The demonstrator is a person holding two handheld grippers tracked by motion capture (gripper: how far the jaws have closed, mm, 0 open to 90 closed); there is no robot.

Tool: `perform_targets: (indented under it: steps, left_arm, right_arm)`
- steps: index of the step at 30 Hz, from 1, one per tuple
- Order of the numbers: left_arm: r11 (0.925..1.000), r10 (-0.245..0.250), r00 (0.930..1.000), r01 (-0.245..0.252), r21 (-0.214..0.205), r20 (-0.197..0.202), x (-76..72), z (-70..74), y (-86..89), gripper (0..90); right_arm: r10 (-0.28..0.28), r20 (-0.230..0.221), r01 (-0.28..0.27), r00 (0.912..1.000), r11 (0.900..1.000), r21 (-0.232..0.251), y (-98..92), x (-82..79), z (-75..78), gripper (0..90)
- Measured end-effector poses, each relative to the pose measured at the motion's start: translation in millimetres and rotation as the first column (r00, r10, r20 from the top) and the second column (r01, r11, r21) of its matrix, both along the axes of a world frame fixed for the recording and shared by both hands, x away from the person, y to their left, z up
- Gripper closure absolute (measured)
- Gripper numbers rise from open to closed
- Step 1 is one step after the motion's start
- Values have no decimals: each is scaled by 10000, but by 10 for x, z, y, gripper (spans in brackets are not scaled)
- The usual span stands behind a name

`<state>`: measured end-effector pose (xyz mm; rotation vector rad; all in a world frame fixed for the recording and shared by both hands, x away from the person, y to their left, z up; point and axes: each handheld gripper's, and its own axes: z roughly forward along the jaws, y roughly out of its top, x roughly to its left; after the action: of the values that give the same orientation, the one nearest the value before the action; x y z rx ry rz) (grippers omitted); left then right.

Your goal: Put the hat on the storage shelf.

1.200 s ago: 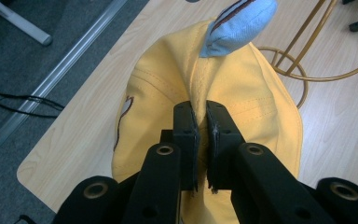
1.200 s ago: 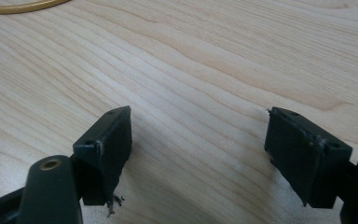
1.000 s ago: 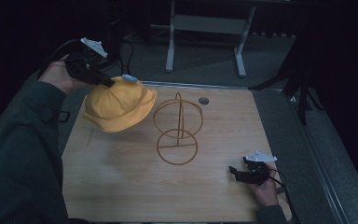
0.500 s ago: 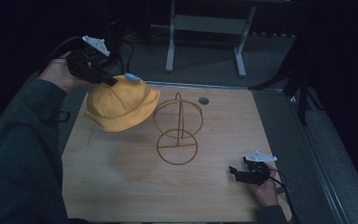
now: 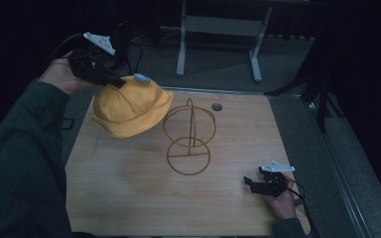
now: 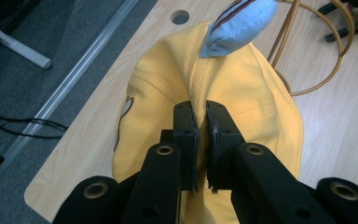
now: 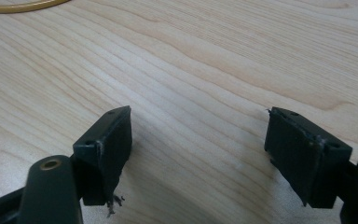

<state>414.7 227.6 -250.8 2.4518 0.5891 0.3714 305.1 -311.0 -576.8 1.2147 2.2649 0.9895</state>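
Left gripper (image 5: 115, 82) clamped on a fold of the yellow hat (image 5: 131, 109), holding it at the far left of the counter (image 5: 129, 198), just left of the wire stand (image 5: 189, 141). Right gripper (image 5: 250, 182) rests near right on the counter, jaws apart, nothing between them.
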Motion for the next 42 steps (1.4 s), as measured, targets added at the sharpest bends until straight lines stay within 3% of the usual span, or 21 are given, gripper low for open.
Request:
perform_targets:
  steps: [16,21,29,37,41,42]
  left_arm:
    - [9994,-344,9994,345,-85,98,0,68,-131,841]
    - [9970,-521,9984,533,-564,221,-21,122,-167,841]
    - [9933,-843,9958,868,-768,355,-50,186,-274,841]
    - [9862,-1224,9914,1267,-1069,455,-63,202,-485,841]
    - [9857,-1420,9888,1454,-856,455,-69,179,-625,840]
    - [9848,-1573,9866,1600,-677,428,-68,161,-730,840]
  right_arm:
    - [10,-11,-10,10000,10000,3,0,-6,0,228]
    - [8,-2,-8,10000,10000,9,0,-8,-1,228]
    - [5,-3,-5,10000,10000,2,0,-10,0,228]
    - [5,-1,-5,10000,10000,4,0,-10,0,228]
    - [22,25,-22,10000,10000,-12,-2,-8,-1,228]
    - [22,21,-22,10000,10000,-17,-2,-9,-1,228]
